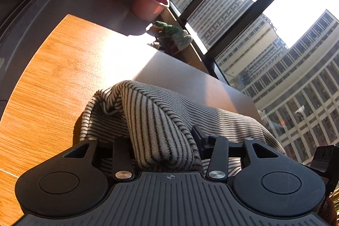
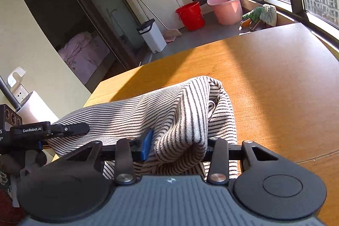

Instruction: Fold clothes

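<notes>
Striped garment (image 1: 161,120) bunched up between both claws, raised a little off the wooden table (image 1: 53,77), its lower part apparently trailing onto the wood

Left claw (image 1: 163,147) pinched narrow on a thick fold of the cloth, one black finger (image 1: 198,137) pressed into its side, the other buried under the stripes

Right claw (image 2: 175,147) likewise clamped on a wad of the same garment, blue pad (image 2: 146,146) hard against the fabric, the opposite pad hidden

Gripped at two spots of one piece, probably so as to lift and spread it flat, or carry one edge over for a fold

Held over open tabletop, likely for room to lay the cloth down

Buckets, red (image 2: 190,15) and pink (image 2: 225,6), well apart on the floor by the window, out of the way
</notes>
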`<state>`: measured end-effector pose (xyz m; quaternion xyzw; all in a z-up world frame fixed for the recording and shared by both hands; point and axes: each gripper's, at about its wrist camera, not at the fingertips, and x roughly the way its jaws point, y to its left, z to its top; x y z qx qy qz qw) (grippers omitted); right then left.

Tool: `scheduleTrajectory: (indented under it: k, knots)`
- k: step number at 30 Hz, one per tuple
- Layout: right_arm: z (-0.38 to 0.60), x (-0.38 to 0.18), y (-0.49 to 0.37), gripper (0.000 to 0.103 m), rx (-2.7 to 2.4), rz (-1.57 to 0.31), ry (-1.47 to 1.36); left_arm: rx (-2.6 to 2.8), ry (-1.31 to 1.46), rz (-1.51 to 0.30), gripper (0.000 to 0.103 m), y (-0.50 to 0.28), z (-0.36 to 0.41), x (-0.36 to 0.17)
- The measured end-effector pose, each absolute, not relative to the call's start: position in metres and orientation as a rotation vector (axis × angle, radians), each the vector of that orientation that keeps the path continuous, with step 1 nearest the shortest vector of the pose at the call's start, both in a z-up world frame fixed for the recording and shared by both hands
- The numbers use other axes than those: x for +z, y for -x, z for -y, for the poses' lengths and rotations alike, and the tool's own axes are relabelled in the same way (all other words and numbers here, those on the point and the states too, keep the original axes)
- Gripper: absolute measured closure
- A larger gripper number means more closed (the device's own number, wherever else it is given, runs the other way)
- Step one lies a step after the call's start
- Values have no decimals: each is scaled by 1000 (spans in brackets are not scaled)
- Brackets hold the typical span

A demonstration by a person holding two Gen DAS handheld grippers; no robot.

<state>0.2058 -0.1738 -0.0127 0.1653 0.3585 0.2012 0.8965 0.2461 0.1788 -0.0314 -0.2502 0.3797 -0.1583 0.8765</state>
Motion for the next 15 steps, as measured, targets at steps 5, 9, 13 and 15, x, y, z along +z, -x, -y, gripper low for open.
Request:
scheduleTrajectory:
  k: [5,9,13,15]
  knots:
    - [147,1,-226,70,409,-700,-247,-291,509,-767,61,-259,-186,-19]
    - [140,8,-219,73,434,-683,-213,-295,511,-764,62,-242,-188,-13]
    - [149,26,-201,75,495,-650,-224,-330,478,-731,63,-219,-186,3]
    - [155,36,-187,75,516,-630,-220,-350,463,-710,63,-207,-184,11]
